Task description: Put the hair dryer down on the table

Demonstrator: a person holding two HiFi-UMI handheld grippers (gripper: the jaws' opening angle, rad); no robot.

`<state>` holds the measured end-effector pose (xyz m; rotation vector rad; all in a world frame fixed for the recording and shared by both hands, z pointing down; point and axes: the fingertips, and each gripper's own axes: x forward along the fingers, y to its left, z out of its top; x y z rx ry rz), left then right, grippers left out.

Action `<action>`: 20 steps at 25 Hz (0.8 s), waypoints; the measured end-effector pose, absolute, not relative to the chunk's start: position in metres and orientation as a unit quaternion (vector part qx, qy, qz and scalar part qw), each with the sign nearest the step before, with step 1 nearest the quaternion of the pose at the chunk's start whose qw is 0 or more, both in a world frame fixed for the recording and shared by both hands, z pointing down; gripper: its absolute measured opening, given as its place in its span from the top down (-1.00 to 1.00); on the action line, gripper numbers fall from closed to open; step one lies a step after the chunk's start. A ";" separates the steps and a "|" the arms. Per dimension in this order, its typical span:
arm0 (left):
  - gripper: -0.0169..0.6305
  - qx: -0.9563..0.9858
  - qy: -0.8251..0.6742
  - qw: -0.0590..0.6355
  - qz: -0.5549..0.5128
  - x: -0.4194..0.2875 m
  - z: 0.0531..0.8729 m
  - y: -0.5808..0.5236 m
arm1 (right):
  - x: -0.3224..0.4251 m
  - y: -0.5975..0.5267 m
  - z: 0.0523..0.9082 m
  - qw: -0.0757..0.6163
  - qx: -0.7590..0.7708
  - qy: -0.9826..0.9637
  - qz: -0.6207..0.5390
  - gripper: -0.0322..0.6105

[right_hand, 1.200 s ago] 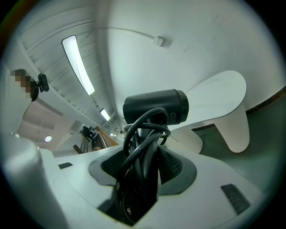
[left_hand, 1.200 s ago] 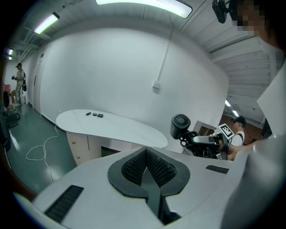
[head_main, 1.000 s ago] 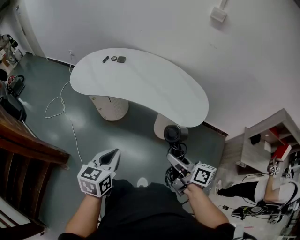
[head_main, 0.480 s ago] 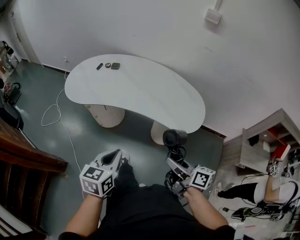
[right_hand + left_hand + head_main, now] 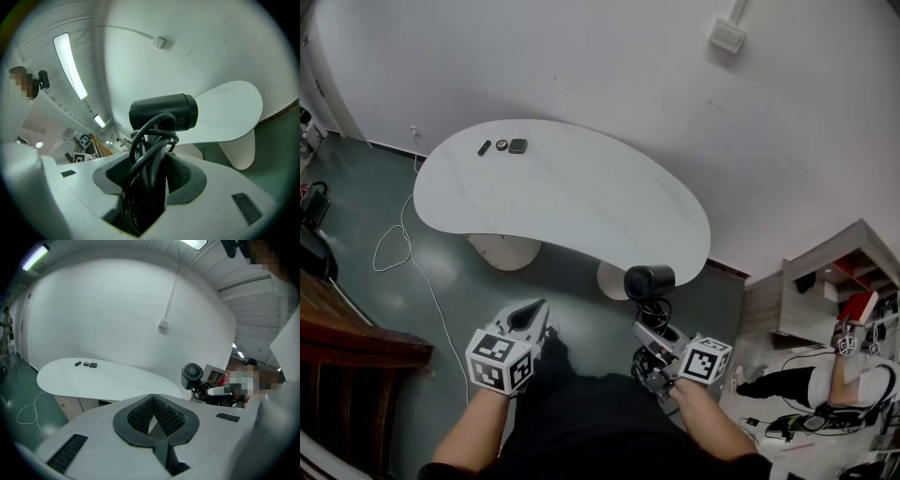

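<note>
A black hair dryer [image 5: 649, 281] with its cord wound round the handle stands upright in my right gripper [image 5: 654, 332], which is shut on the handle. In the right gripper view the hair dryer [image 5: 163, 112] rises between the pads, its barrel level in front of the white table [image 5: 229, 112]. The white kidney-shaped table [image 5: 572, 197] lies ahead of both grippers, and the dryer's head is just short of its near edge. My left gripper [image 5: 534, 309] hangs over the floor at the lower left. Its jaws [image 5: 152, 397] meet at the tips with nothing between them.
Three small dark items [image 5: 502, 146] lie at the table's far left end. Two white pedestals [image 5: 502, 251] carry the table. A white cable [image 5: 403, 253] trails over the green floor. Dark wooden furniture [image 5: 347, 328] stands at the left, a shelf unit [image 5: 825, 281] at the right.
Both grippers have moved toward the table, and its near edge now lies closer to the hair dryer. The grip on the dryer is unchanged.
</note>
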<state>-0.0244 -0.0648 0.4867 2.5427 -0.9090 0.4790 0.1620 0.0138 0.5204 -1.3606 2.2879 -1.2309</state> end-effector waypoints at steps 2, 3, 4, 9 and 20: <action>0.91 0.910 -0.321 0.198 0.174 -0.025 0.486 -0.085 | 0.161 -0.007 0.516 0.098 -0.462 0.779 -0.413 0.29; 0.91 0.910 -0.319 0.198 0.175 -0.026 0.485 -0.097 | 0.160 -0.019 0.514 0.097 -0.463 0.778 -0.413 0.29; 0.91 0.911 -0.316 0.197 0.177 -0.027 0.483 -0.109 | 0.160 -0.031 0.513 0.096 -0.467 0.776 -0.414 0.29; 0.91 0.917 -0.304 0.188 0.178 -0.032 0.470 -0.174 | 0.150 -0.093 0.494 0.085 -0.482 0.773 -0.403 0.29; 0.91 0.927 -0.272 0.187 0.175 -0.043 0.468 -0.309 | 0.131 -0.216 0.487 0.085 -0.513 0.758 -0.395 0.29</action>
